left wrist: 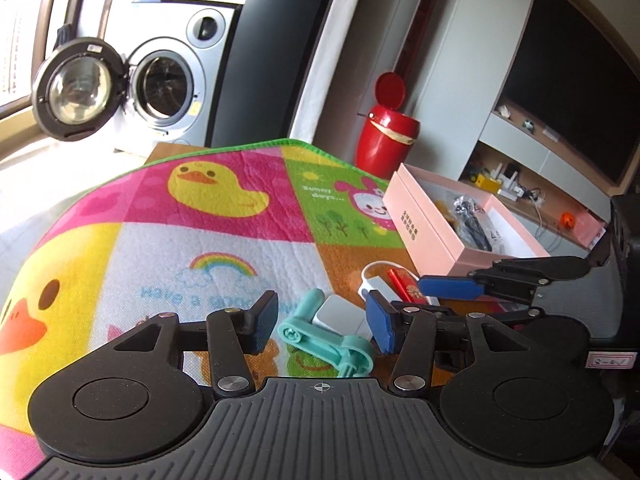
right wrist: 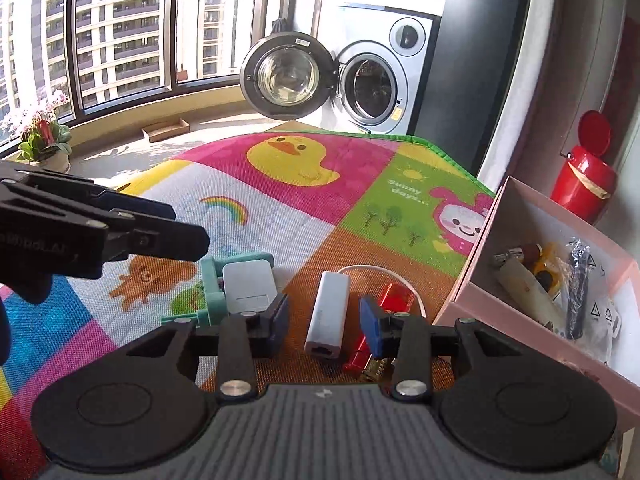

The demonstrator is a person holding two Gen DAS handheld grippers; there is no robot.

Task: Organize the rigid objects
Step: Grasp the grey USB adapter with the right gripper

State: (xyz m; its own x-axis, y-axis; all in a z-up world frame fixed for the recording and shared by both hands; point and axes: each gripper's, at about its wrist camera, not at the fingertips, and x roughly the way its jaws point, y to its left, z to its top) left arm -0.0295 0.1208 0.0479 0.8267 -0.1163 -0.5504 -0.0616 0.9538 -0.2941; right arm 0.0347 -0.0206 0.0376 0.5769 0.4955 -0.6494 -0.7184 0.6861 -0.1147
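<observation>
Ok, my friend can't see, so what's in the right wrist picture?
The right tongs hang open over a white adapter lying on a colourful cartoon play mat. A clear red lighter lies beside the adapter, a white box and teal holder to its left, and a pink box of small items at the right.

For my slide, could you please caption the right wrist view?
Open right claw straddling a white adapter on the cartoon play mat, beside a pink box.

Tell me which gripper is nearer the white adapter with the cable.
Right. The right gripper hangs just over the white adapter, which lies between its open fingers, untouched. The left gripper is off to its side, over the teal holder.
</observation>
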